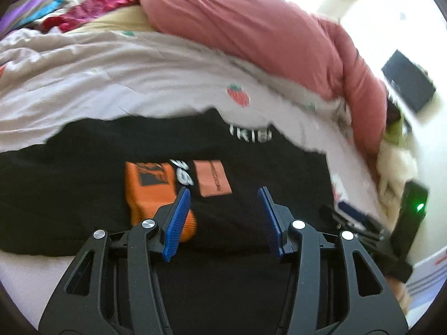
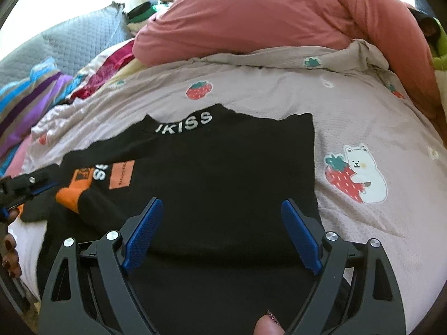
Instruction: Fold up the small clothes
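A black top [image 2: 223, 162] lies on the bed with white "KISS" lettering [image 2: 184, 122] at its far edge. An orange-cuffed sleeve [image 1: 148, 192] is laid across its front beside an orange patch [image 1: 212, 178]. My left gripper [image 1: 223, 192] hovers open just above the sleeve end with nothing between its blue pads. It also shows at the left edge of the right wrist view as the left gripper [image 2: 28, 187]. My right gripper [image 2: 222, 203] stands wide open over the garment's near right part, holding nothing.
The top rests on a pale bedsheet [image 2: 363, 111] printed with strawberries and a bear. A bunched pink duvet [image 2: 251, 14] lies beyond it. Striped colourful cloths [image 2: 28, 97] and a grey quilted pillow [image 2: 69, 42] sit far left. A person's fingers [image 2: 11, 254] show at the left edge.
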Action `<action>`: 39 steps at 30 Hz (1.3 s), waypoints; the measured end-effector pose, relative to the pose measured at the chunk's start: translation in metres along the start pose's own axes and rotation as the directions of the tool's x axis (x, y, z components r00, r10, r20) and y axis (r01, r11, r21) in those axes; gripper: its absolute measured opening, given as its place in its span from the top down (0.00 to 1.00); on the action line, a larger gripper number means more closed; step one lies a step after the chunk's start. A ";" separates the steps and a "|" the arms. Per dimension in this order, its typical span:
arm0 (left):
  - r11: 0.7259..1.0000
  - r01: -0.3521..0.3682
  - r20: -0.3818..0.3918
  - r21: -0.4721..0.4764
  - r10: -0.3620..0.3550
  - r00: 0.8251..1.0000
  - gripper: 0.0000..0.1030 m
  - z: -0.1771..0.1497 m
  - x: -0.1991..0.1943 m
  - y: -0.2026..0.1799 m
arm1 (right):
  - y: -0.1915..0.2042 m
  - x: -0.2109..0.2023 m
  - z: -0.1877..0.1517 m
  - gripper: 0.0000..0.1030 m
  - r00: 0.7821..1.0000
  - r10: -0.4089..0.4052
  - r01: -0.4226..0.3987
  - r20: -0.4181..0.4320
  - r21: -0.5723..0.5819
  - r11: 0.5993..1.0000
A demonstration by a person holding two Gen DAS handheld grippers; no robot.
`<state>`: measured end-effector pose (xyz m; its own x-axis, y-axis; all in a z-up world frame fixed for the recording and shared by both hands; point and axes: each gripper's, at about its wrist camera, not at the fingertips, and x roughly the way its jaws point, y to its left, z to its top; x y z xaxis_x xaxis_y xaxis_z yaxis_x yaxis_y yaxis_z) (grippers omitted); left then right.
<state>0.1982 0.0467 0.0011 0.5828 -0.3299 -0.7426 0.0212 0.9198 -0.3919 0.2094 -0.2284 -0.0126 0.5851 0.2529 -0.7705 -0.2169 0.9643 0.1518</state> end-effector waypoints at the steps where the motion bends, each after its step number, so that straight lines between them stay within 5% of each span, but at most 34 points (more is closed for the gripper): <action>1: 1.000 -0.022 -0.018 0.005 0.022 1.000 0.58 -0.002 0.007 0.000 | 0.000 0.003 0.000 0.17 1.000 -0.001 0.001 -0.010 -0.011 1.000; 5: 0.985 -0.172 -0.063 0.029 0.174 0.983 0.56 -0.014 0.030 0.015 | -0.003 0.016 -0.008 0.17 0.998 -0.022 0.020 -0.061 -0.037 0.999; 14: 0.986 -0.168 -0.068 0.019 0.169 0.983 0.55 -0.023 0.031 0.032 | -0.015 0.030 -0.029 0.18 0.989 -0.102 0.098 -0.105 -0.044 0.994; 28: 0.987 -0.155 -0.049 0.035 0.156 0.986 0.39 -0.027 0.014 0.022 | -0.017 -0.007 -0.039 0.18 0.997 -0.020 0.025 -0.079 0.059 0.998; 39: 0.988 -0.153 -0.012 0.028 0.154 0.988 0.26 -0.029 -0.012 0.021 | -0.007 -0.031 -0.038 0.09 0.999 -0.012 0.015 -0.040 0.060 0.998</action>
<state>0.1681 0.0641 -0.0142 0.5697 -0.1870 -0.8003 -0.0458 0.9650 -0.2581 0.1630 -0.2464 -0.0131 0.5562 0.2377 -0.7963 -0.1611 0.9709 0.1773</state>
